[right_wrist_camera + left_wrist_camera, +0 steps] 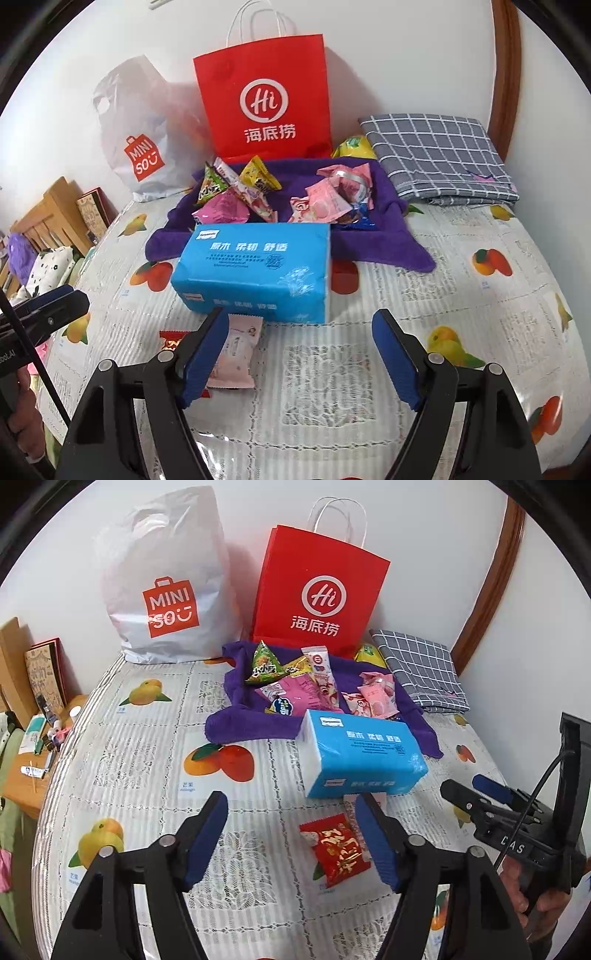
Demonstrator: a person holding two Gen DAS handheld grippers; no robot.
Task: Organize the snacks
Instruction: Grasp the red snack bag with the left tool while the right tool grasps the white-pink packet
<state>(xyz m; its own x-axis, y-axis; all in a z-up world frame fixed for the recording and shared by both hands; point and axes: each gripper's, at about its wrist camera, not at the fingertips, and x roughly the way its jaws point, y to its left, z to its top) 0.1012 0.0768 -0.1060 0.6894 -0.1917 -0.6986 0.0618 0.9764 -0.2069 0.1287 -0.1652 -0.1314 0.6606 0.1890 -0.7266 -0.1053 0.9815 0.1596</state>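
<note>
On the table, covered with a clear-plastic fruit-print cloth (155, 746), two loose snacks lie in front of the blue plastic-wrapped tissue pack (362, 753). The red foil snack packet with gold lettering (336, 853) sits in the lower centre of the left wrist view, between the spread jaws of the left hand-held gripper (295, 834) but hard against the right-hand blue pad; its long axis runs diagonally from upper left to lower right. No pad presses on it, so this hand-held gripper is released and empty. In the right wrist view the pale pink flat snack sachet (236, 354) lies at lower centre-left, partly behind the left-hand blue pad of the right hand-held gripper (301, 356), long axis nearly straight up the frame; those jaws also stand apart with nothing gripped. Each hand is therefore nearer to its own packet, and each probably needs to shift sideways to centre it, though the fisheye bend makes the offset hard to judge. The other snacks are heaped on the crumpled purple towel (236, 701) beyond the pack, before the red paper carrier bag (317, 590).
</note>
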